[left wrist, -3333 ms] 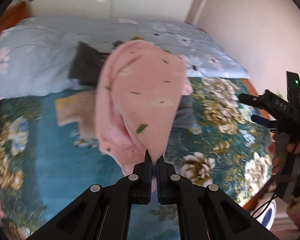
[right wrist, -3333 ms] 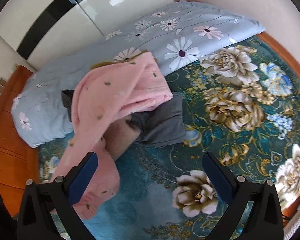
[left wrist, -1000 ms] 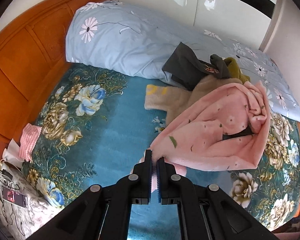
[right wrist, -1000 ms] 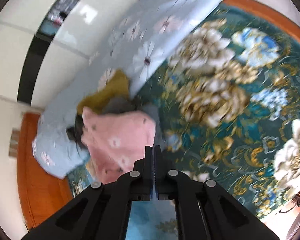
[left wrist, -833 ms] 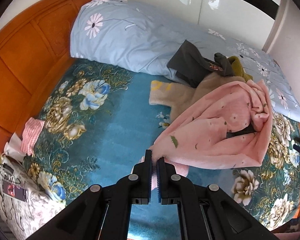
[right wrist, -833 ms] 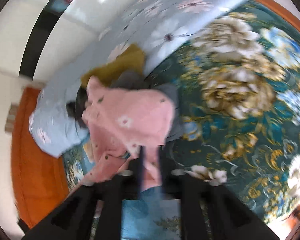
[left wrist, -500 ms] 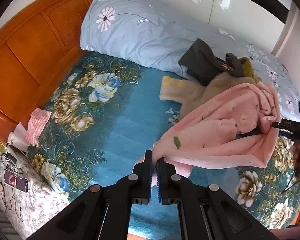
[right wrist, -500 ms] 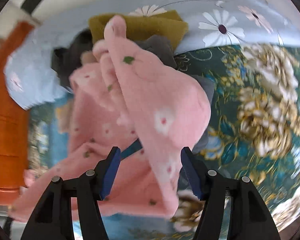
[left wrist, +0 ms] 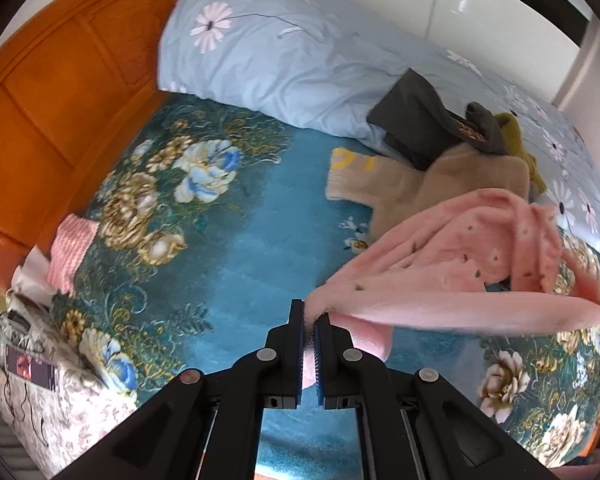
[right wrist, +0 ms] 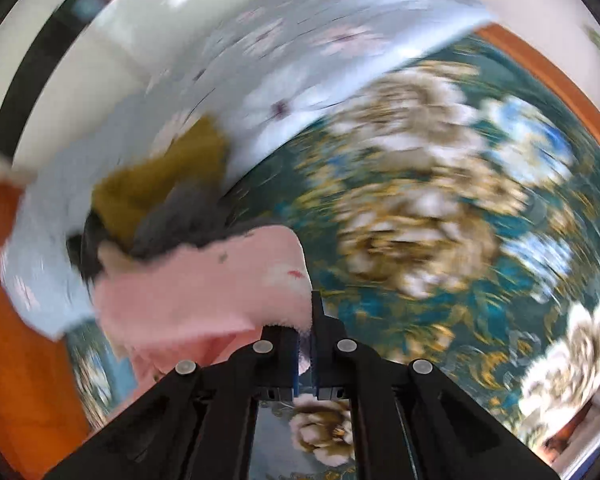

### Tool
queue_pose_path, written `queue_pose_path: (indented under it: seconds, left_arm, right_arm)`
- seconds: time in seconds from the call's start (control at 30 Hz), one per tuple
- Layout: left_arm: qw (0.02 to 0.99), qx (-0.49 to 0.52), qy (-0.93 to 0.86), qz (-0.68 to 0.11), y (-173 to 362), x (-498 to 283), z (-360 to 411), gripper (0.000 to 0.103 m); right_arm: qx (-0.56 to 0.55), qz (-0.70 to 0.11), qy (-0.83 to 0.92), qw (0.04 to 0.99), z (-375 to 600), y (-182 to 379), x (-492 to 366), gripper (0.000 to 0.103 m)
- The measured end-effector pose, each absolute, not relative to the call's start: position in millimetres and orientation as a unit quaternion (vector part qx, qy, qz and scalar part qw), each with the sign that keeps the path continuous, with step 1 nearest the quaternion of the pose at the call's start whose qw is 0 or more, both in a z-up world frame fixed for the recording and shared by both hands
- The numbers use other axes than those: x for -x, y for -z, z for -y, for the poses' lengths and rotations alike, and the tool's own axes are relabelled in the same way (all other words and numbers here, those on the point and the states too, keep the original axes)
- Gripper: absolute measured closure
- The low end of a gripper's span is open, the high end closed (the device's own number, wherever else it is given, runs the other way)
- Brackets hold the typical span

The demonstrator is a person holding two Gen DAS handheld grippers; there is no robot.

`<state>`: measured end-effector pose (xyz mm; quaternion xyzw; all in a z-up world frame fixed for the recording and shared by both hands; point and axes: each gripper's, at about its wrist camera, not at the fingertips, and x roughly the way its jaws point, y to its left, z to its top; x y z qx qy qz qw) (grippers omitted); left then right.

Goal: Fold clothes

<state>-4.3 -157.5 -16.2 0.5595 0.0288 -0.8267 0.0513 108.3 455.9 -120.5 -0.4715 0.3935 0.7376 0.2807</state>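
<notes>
Now, step in hand: I judge this to be the spreading-out stage, with the pink garment (left wrist: pixel 452 280) lifted off the heap so it can be laid flat before any fold.

Left gripper (left wrist: pixel 309 320): my jaws are pressed nearly together on one edge of the pink garment; a strip of pink shows in the slot between the pads.

Right gripper (right wrist: pixel 306 320): my jaws are pinched together on another fuzzy edge of the same garment, which drapes away to the left of them. This view is smeared by motion, so finer detail is lost.

Pink garment: strung between my two grips, hanging above the teal floral bedspread (left wrist: pixel 236 248), its bulk just in front of the clothes heap.

Clothes heap: a beige garment (left wrist: pixel 440 184), a dark grey one (left wrist: pixel 416 128) and a mustard one (left wrist: pixel 516 136) lie bunched against the light blue quilt (left wrist: pixel 292 56), behind the pink garment.

Free space: the bare teal stretch beside the pink garment, toward the wooden headboard (left wrist: pixel 52 92), looks the likeliest place to lay it.

Next move calls for: drawing my two grips apart to take out the slack, then lowering the cloth flat without dragging the heap along.
</notes>
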Motion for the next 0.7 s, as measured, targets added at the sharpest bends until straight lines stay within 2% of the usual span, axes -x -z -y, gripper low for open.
queue_pose_path:
  seconds: [0.17,0.33,0.47,0.57,0.63,0.7]
  left_arm:
    - [0.032,-0.566,0.824,0.018,29.1,18.7,138.3,0.097]
    - [0.02,-0.518,0.848,0.105,5.6,46.9,116.4,0.097]
    - [0.018,-0.433,0.886,0.166,-46.2,49.4,113.0,0.097]
    - [0.01,-0.382,0.907,0.176,-69.6,29.5,125.1,0.095]
    - [0.001,-0.383,0.907,0.178,-58.5,12.1,132.8,0.095]
    - [0.001,-0.415,0.888,0.198,-22.0,-3.7,133.6,0.095]
  right_arm:
    - [0.462,-0.494,-0.663,0.321,-472.7,148.8,-204.5,0.1]
    - [0.452,-0.565,-0.617,0.31,-463.5,173.7,-222.3,0.1]
    - [0.412,-0.535,-0.683,0.279,-463.4,127.7,-194.8,0.1]
    - [0.364,-0.5,-0.745,0.25,-460.5,76.7,-187.7,0.099]
    - [0.347,-0.482,-0.767,0.243,-454.9,60.7,-196.0,0.099]
    - [0.359,-0.478,-0.761,0.251,-448.0,73.0,-208.3,0.099]
